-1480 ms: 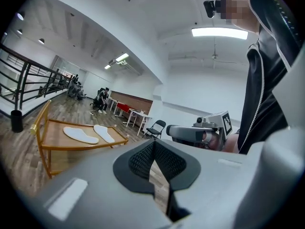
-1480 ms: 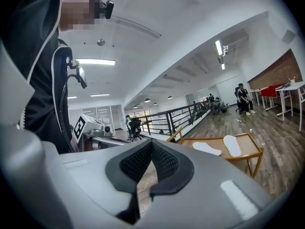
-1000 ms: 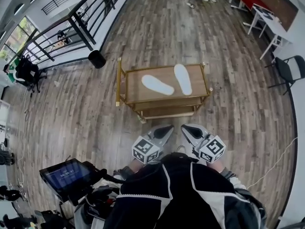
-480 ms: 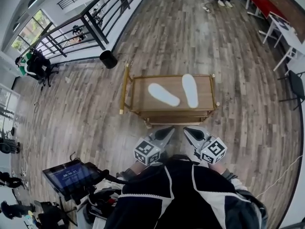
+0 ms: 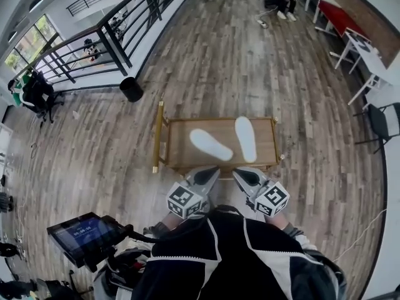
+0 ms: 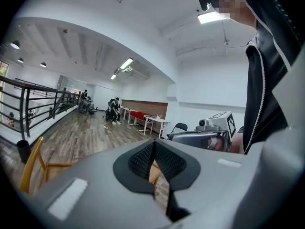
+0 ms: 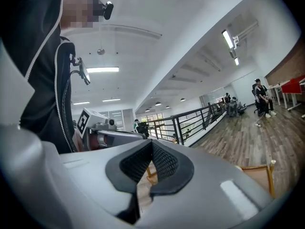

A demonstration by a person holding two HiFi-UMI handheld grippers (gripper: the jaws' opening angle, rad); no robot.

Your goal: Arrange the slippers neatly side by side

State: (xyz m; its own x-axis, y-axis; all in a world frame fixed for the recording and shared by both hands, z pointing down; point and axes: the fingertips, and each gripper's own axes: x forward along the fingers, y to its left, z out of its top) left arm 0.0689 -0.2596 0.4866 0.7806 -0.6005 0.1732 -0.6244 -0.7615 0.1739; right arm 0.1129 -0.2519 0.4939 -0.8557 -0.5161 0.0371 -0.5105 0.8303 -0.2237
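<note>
The room is a big open hall with a wooden floor (image 5: 300, 105) and a black railing (image 5: 106, 36) in the upper left of the head view. In the middle of that frame stands a low table (image 5: 181, 147) with a gold frame. Both slippers lie on its top.

The slanted slipper (image 5: 210, 144) is near the centre of the top, and its long axis goes from upper left to lower right. The straight slipper (image 5: 245, 139) is just to its right in the frame, with its long axis almost up and down. Their lower ends come near each other, but I see a gap between them, so they make an open V and are not parallel. I cannot tell surely which end is the toe.

I hold the left gripper (image 5: 209, 172) and the right gripper (image 5: 240, 174) at the lower centre, short of the table edge. In each gripper view the black pads meet at the tip and nothing is between them, so both claws are closed and empty.

What could go wrong, in my judgement:
- The slippers look thin and flat, so a closed claw coming down would only push one across the smooth top — maybe over the near edge.
- If I turn the slanted one by its end, it may swing into the straight one and spoil that one too.
- Toes could end in opposite directions, because I did not check them.
</note>
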